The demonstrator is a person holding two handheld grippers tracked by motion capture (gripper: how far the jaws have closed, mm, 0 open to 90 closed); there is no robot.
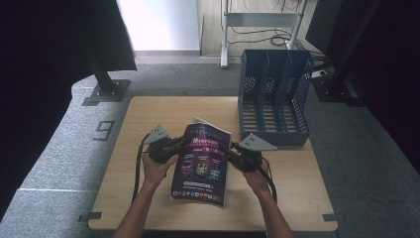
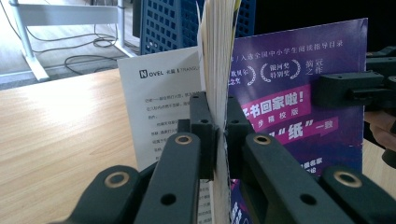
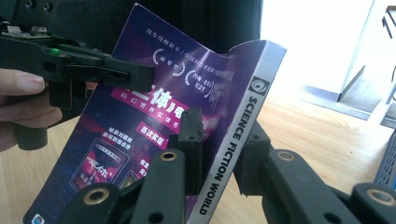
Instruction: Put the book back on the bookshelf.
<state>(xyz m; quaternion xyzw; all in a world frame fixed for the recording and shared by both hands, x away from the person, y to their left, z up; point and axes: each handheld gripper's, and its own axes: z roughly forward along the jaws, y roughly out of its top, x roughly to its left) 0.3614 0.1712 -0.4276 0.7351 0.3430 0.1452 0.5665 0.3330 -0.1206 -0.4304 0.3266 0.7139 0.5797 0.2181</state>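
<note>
A thick magazine [image 1: 203, 163] with a purple cover is held tilted above the wooden table [image 1: 148, 119], between both grippers. My left gripper [image 1: 182, 145] is shut on its open page edge; in the left gripper view the jaws [image 2: 217, 116] pinch the fanned pages, with a white inner page [image 2: 159, 93] to the left and the purple cover [image 2: 299, 93] to the right. My right gripper [image 1: 229, 148] is shut on the spine side. In the right gripper view its jaws [image 3: 224, 135] clamp either side of the grey spine [image 3: 243, 121], which reads SCIENCE FICTION WORLD.
A blue mesh file rack [image 1: 275, 94] with upright dividers stands at the table's far right corner. Bare tabletop lies to the left and in front of the magazine. Grey carpet, a black stand foot [image 1: 106, 89] and cables surround the table.
</note>
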